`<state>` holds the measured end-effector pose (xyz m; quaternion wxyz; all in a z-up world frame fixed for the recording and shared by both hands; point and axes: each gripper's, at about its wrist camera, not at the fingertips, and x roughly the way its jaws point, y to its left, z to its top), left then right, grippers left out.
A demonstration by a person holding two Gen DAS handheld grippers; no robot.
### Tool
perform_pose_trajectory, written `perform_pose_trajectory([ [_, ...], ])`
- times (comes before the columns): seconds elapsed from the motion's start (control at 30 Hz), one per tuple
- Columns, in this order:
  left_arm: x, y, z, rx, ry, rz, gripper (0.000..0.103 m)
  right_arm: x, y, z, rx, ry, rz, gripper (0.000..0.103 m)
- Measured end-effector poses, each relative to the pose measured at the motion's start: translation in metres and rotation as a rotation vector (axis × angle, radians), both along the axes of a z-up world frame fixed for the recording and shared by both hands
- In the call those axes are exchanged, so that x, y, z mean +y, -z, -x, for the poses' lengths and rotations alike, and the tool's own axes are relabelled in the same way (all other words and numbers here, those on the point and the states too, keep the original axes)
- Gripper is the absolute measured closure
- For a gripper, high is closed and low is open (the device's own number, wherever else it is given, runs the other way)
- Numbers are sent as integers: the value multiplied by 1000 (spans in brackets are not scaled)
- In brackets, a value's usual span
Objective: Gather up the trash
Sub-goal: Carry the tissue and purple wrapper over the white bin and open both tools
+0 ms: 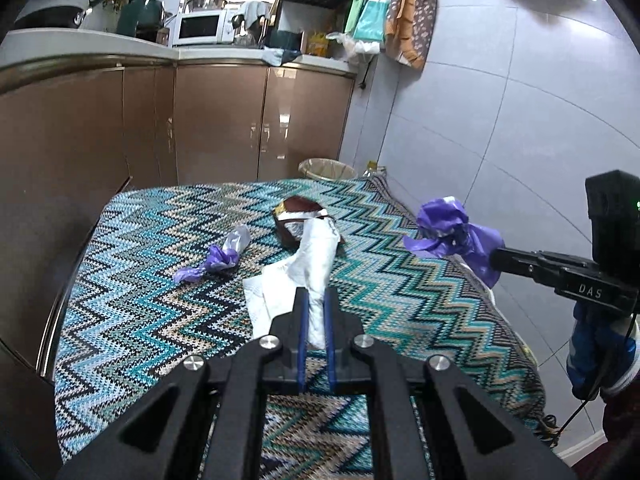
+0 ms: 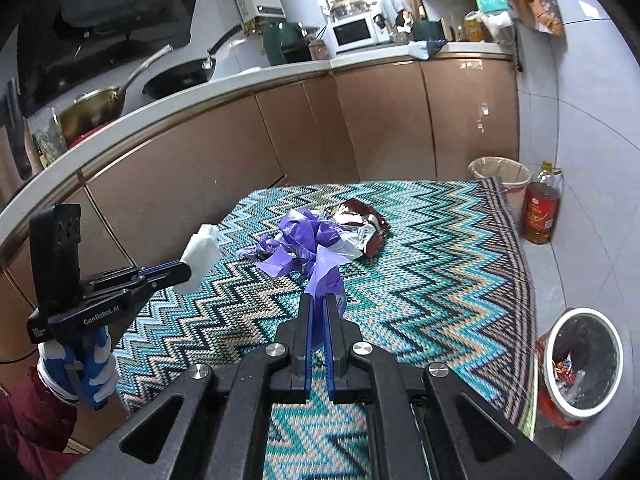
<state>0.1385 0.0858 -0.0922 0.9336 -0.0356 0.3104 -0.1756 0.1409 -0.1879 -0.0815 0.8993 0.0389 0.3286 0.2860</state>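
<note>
Left gripper (image 1: pixel 315 300) first: its blue fingers (image 1: pixel 303 320) are clenched on a crumpled white tissue (image 1: pixel 316 256), lifted clear of the cloth. Across the way, the right gripper (image 2: pixel 318 304) is just as firmly clamped on a bunch of purple plastic bag (image 2: pixel 320 248), also carried in the air above the worktop (image 2: pixel 440 280). So two pieces of trash are in hand, one per side, neither binned yet. Left behind on the zigzag-patterned cloth: a brown foil wrapper (image 1: pixel 298 210) near the far middle, and a smaller purple scrap twisted with a bit of clear plastic (image 1: pixel 218 258) to its left. By the look of it the job is roughly halfway, with both loads awaiting a drop and those last pieces to fetch. A white-rimmed bin (image 2: pixel 580 364) with rubbish already inside stands on the floor just off the worktop's right edge; a second lined bin (image 2: pixel 500 172) sits at the far corner beside a bottle of oil (image 2: pixel 540 212). Brown glossy cabinets (image 1: pixel 224 120) and grey tiles ring the kitchen.
</note>
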Motion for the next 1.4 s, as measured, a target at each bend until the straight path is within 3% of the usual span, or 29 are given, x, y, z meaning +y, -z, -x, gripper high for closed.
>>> perform_pose_trajectory([
  [0.23,-19,-18,14,-3,32,28,96,-39,-9,34,-38,70,-38,98],
  [0.37,-52,-26,10,-1,93,16,96,-73,-10,46,-50,136,-67,98],
  [0.7,-212,-29,-34,26,372,-69,96,-187,1,58,-46,390,-139,98],
  [1.07,-386,20,-108,140,539,-86,96,-291,36,14,26,614,-131,98],
  [1.4,-471,65,-177,231,550,-65,94,-348,88,-57,103,703,-84,96],
])
